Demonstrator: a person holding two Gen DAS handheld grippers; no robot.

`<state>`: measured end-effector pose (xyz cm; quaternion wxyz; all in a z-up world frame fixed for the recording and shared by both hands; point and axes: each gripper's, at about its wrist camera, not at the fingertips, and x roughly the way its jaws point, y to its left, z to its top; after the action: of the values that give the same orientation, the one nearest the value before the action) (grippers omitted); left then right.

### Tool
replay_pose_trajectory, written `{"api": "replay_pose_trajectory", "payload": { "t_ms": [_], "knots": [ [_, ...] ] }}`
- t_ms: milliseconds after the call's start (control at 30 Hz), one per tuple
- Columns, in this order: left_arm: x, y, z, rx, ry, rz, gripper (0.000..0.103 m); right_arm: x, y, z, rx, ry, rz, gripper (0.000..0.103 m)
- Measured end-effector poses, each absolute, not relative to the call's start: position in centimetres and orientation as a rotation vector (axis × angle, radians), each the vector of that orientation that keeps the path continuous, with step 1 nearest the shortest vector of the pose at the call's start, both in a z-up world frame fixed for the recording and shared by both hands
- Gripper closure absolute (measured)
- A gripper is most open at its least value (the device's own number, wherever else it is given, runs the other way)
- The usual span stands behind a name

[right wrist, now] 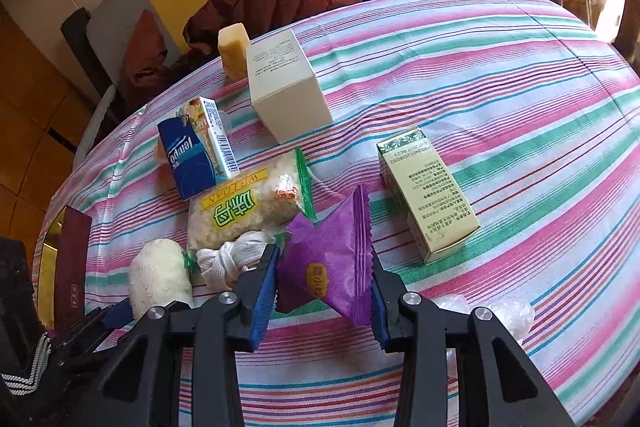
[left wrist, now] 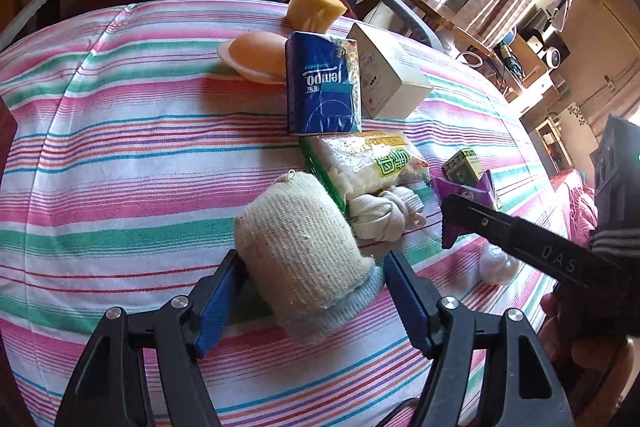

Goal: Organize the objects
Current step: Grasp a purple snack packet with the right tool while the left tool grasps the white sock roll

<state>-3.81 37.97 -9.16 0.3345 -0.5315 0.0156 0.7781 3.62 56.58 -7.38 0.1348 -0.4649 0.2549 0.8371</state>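
Observation:
On the striped cloth (left wrist: pixel 120 147) lies a row of objects. My left gripper (left wrist: pixel 312 267) is open around a cream rolled glove (left wrist: pixel 300 247), its blue pads just beside it on both sides. My right gripper (right wrist: pixel 324 267) stands with its pads against both sides of a purple snack packet (right wrist: pixel 332 263). That packet also shows in the left wrist view (left wrist: pixel 468 195) behind the right gripper's finger. A white knotted cord (left wrist: pixel 384 215), a green-labelled snack bag (left wrist: pixel 368 163), a blue Tempo tissue pack (left wrist: pixel 322 87) and a white box (left wrist: pixel 388 75) line up beyond.
A yellow sponge (left wrist: pixel 314 7) and an orange bowl-like lid (left wrist: pixel 256 57) sit at the far edge. A green box (right wrist: pixel 428 195) lies right of the packet. A crumpled clear plastic piece (right wrist: pixel 488 311) lies near my right gripper. A brown cloth (right wrist: pixel 272 7) hangs beyond the table.

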Motion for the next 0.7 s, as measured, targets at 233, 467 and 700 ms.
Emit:
{"api": "replay_pose_trajectory", "payload": {
  "t_ms": [233,467,700],
  "knots": [
    [-3.3,34.8,-8.4,-1.26,0.127,2.117,0.031,3.4,56.1,-7.0,-1.341,0.729,2.454,0.063],
    [-3.9,36.4,-7.7,-1.164,0.264,2.162,0.031,3.3,56.0,-7.1,-1.342,0.724,2.459,0.063],
    [-4.8,35.9,-9.8,-1.144,0.185,2.099,0.038,3.2,56.2,-7.1,-1.328,0.764,2.475,0.063]
  ]
}}
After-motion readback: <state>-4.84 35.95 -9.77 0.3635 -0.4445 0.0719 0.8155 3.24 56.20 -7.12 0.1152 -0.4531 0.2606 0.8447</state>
